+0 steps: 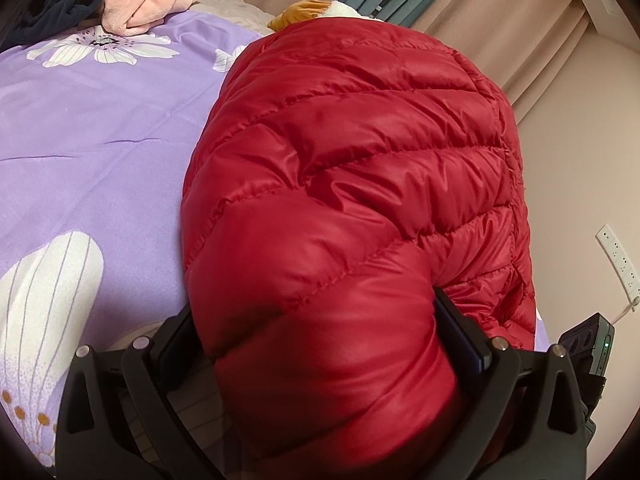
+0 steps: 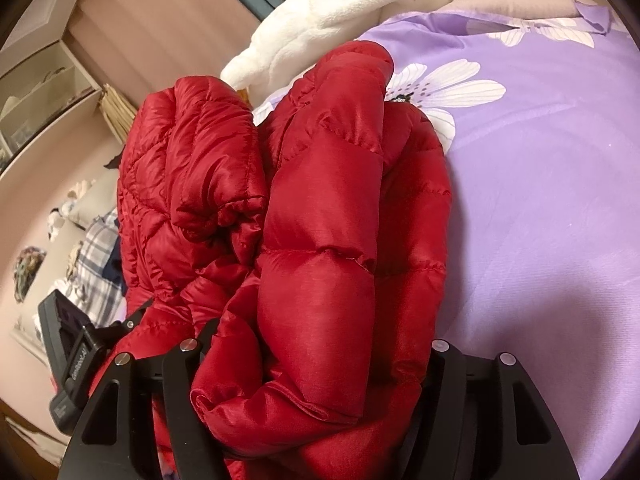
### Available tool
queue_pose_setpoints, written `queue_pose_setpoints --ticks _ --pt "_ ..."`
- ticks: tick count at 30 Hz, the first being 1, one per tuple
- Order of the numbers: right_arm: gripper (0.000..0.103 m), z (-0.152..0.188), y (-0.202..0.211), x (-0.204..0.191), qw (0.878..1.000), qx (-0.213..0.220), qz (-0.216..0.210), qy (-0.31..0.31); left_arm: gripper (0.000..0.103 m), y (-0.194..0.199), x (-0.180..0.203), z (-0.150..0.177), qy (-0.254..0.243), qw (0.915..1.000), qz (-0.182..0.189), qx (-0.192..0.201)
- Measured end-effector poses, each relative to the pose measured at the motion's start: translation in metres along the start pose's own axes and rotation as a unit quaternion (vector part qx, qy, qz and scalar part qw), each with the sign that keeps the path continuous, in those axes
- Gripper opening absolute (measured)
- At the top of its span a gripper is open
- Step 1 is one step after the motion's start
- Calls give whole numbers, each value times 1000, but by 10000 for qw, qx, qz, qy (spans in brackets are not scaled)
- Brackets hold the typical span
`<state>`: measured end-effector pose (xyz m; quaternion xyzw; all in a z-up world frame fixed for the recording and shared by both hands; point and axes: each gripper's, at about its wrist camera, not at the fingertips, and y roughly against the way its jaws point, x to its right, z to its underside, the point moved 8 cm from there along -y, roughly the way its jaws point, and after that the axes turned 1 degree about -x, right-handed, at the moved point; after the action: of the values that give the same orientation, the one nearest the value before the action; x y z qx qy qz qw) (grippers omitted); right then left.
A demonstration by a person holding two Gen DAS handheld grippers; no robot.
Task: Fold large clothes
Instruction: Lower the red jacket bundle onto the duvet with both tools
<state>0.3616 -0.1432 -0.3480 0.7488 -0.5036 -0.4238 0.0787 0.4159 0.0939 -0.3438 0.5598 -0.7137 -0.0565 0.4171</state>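
Note:
A red quilted down jacket [image 1: 360, 152] lies bunched near the edge of a bed with a purple flowered sheet [image 1: 100, 128]. My left gripper [image 1: 316, 316] is shut on a thick puffed roll of it, which fills the space between the jaws and hides what lies under them. In the right wrist view the same red jacket [image 2: 328, 200] is gathered into folds, with a sleeve end [image 2: 208, 160] curled at the left. My right gripper [image 2: 320, 340] holds a thick fold, with its jaws wide around the padding. The purple sheet [image 2: 540, 184] spreads out to the right.
Pink clothes [image 1: 160, 4] and a dark garment [image 1: 52, 4] are piled at the far side of the bed. A white fluffy garment [image 2: 340, 12] lies beyond the jacket. Curtains, a wall socket strip [image 1: 616, 256], a shelf [image 2: 40, 92] and a plaid cloth [image 2: 100, 248] on the floor border the bed.

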Motion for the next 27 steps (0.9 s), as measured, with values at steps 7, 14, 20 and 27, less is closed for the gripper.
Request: queue_pose_setpoints --ticks 7,14,20,27 --pt "63 0 0 1 10000 -1 -32 -20 103 0 0 0 5 10000 8 0" --pt "64 0 -1 1 10000 -3 -52 -40 103 -1 -1 0 27 10000 35 3" --pt "64 -1 0 3 9999 -23 -79 -68 103 -1 -1 -1 80 9999 114 2" --pt "85 -9 23 6 9974 -531 485 -88 99 36 1 -15 222 9990 -345 -183"
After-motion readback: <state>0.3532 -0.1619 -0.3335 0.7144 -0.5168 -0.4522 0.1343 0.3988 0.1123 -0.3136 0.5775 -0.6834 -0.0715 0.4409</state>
